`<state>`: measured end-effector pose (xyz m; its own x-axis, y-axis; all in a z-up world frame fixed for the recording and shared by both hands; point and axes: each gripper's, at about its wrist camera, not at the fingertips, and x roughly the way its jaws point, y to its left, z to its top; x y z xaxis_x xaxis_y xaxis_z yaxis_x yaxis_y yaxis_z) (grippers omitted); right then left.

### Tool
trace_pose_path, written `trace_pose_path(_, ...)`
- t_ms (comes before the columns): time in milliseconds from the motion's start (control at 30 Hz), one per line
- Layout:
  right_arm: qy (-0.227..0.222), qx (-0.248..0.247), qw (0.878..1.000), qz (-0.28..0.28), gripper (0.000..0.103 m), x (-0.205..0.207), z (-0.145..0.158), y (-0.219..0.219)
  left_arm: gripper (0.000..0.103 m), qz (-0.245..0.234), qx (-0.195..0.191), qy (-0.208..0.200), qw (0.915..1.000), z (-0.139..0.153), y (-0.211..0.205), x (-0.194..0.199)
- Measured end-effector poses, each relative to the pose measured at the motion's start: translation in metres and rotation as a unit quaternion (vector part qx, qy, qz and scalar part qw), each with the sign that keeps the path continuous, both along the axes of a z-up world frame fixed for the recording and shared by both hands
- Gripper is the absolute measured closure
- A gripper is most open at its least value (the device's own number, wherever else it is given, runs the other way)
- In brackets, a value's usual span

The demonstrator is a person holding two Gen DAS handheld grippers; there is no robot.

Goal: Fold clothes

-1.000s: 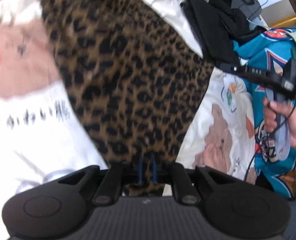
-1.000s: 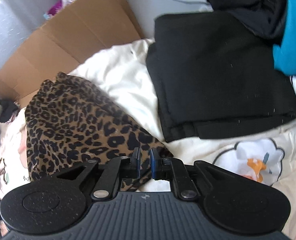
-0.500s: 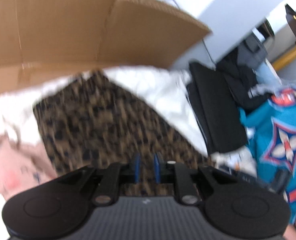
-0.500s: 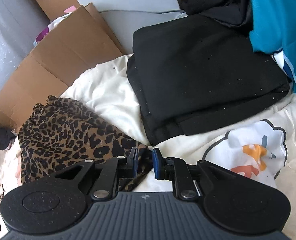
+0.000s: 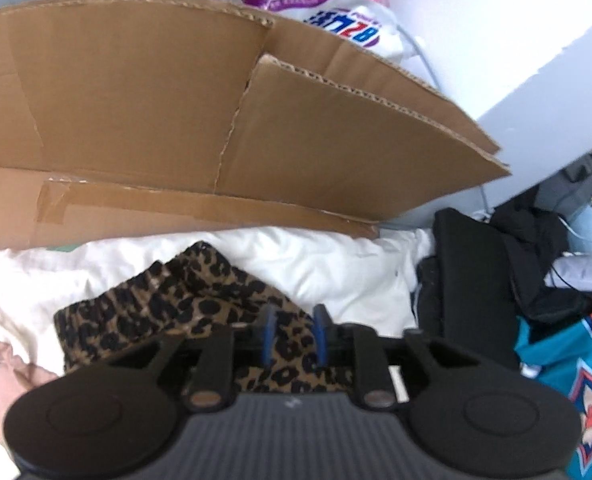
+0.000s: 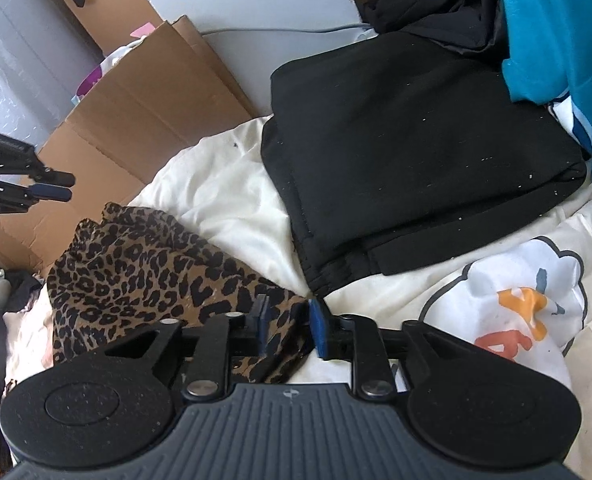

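Both the left gripper (image 5: 294,334) and the right gripper (image 6: 288,326) have just been opening and now stand released over the folded leopard-print fabric garment (image 6: 136,264) at lower left, so I would lift them straight without dragging the fold.

Leopard-print garment (image 6: 136,268): thin soft cloth, matt, showing gathered ribbing along one edge. Cream bedding (image 6: 224,196): matt cotton-like cloth, lying rumpled. Folded black garment (image 6: 415,152): dense matt cloth, carrying pale lint specks. Teal jersey (image 6: 543,28): smoother cloth, giving a slight sheen. Cardboard box (image 5: 176,112): matt corrugated paperboard, showing rough torn edges, with glossy brown tape. Right gripper (image 6: 290,330): matt black plastic, ribbed, with dull metal pivot pins showing.
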<state>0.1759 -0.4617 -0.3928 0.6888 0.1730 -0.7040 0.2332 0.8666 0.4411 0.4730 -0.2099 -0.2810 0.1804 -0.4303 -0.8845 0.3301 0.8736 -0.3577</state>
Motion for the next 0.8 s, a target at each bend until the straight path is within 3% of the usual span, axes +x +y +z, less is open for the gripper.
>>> trace_pose_path(67, -0.001, 0.003, 1.0, -0.004, 0.077, 0.0, -0.001, 0.0, 0.069, 0.02, 0.011, 0.013, 0.9997, -0.008, -0.009, 0.006)
trace_pose_path(167, -0.001, 0.005, 1.0, -0.001, 0.077, 0.001, -0.003, 0.002, 0.055, 0.067, 0.014, 0.047, 0.9966, -0.02, -0.013, 0.008)
trace_pose_path(233, 0.0, 0.007, 1.0, 0.001, 0.077, 0.001, -0.004, 0.002, 0.055, 0.092, 0.022, 0.063, 0.9935, -0.027, -0.017, 0.009)
trace_pose_path(333, 0.001, 0.011, 1.0, 0.001, 0.077, 0.002, -0.006, 0.003, 0.059, 0.096, 0.056, 0.052, 0.9925, -0.035, -0.024, 0.009)
trace_pose_path(567, -0.002, 0.012, 1.0, 0.021, 0.077, 0.003, -0.008, 0.004, 0.06, 0.119, 0.101, 0.069, 0.9853, -0.067, -0.029, 0.013)
trace_pose_path(667, -0.002, 0.019, 1.0, 0.013, 0.077, 0.003, -0.012, 0.0, 0.06, 0.134, 0.11, 0.068, 0.9825, -0.078, -0.026, 0.013)
trace_pose_path(800, 0.0, 0.019, 1.0, 0.009, 0.077, 0.003, -0.015, -0.004, 0.069, 0.162, 0.106, 0.076, 0.9782, -0.091, -0.012, 0.01)
